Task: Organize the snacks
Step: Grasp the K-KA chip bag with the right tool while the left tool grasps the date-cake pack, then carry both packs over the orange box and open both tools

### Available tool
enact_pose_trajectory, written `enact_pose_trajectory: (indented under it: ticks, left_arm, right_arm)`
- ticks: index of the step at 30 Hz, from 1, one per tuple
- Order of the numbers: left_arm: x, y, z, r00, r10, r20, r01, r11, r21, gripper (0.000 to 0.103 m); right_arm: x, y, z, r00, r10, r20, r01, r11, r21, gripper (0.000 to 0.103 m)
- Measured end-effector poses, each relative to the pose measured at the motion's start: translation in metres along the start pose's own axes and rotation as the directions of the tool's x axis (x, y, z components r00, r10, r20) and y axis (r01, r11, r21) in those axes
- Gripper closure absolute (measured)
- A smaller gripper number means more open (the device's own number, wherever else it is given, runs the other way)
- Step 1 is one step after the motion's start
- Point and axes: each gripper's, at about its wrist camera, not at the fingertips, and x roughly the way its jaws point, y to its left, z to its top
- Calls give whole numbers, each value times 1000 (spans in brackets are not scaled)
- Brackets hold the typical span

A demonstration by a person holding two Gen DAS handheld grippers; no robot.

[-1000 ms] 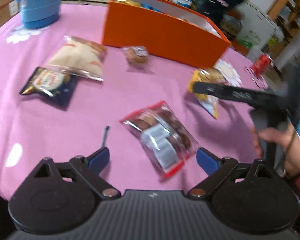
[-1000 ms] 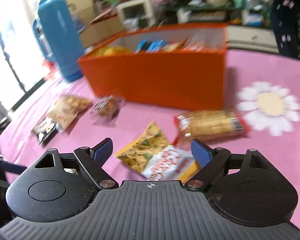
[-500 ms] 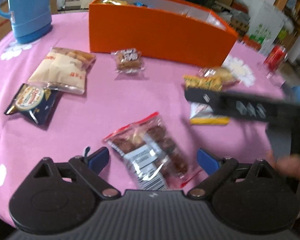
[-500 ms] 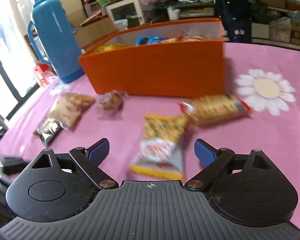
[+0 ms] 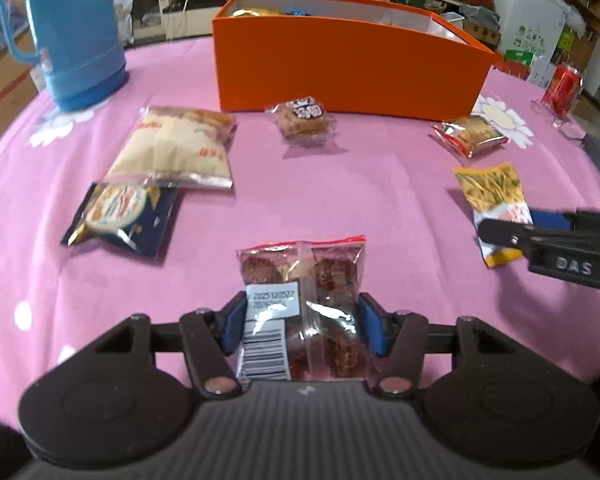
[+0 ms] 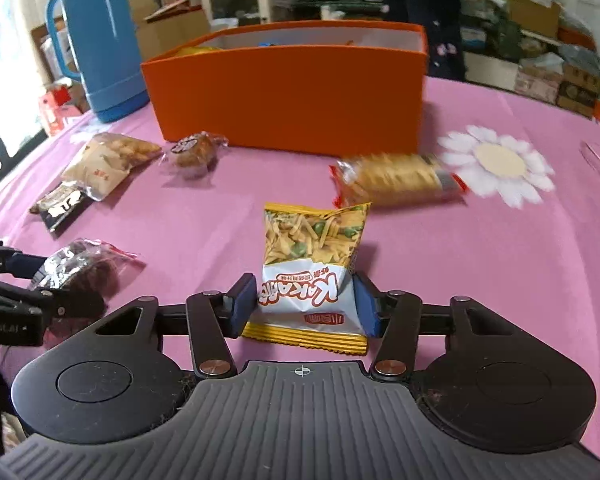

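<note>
Two handheld grippers work over a round table covered in a pink cloth [image 5: 340, 208], each closing on a snack at the bottom centre of its own view. The left gripper [image 5: 302, 326] has just drawn its blue pads in against the sides of a clear plastic packet of dark brown sweets with a white barcode label [image 5: 300, 300], which lies flat on the cloth. The right gripper [image 6: 306, 304] has likewise just closed, and its pads pinch the white lower half of a yellow-and-white crinkled bag of pea and stick crisps [image 6: 312, 264], creasing it slightly. The rectangular orange cardboard box [image 5: 348, 68], already holding a few snacks, stands at the upper centre of both views, well apart from both packets. To do this step well, each grip should probably be firm before lifting, since the slick film could slip; both packets should likely rise clear of the cloth and travel over the box's near wall before release. Other packets near the box remain to be collected.
</note>
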Motion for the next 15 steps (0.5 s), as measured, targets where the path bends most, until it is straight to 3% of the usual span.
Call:
enact_pose_trajectory:
  ticks: [3,7,11,15]
  left_arm:
    - [-9,7,5,999,-40,12,40,998,-42,46]
    - [-25,9,27,995,-59,82,63,996,-56,46]
    - [-32,13,75,981,-103,167,119,989,-91,47]
    - [-23,14,138,964,-91,251,118,989,-94,47]
  right_arm:
    - [-18,-11,-10,1000,29,11,-30,996,90,67]
    - [-40,-19,-1,997,27,75,-37,990,136,67]
    - [-61,-25,36,981,29,190,-56,989,136,67]
    - [-53,-32,98,961,19,277,-44,995,84,67]
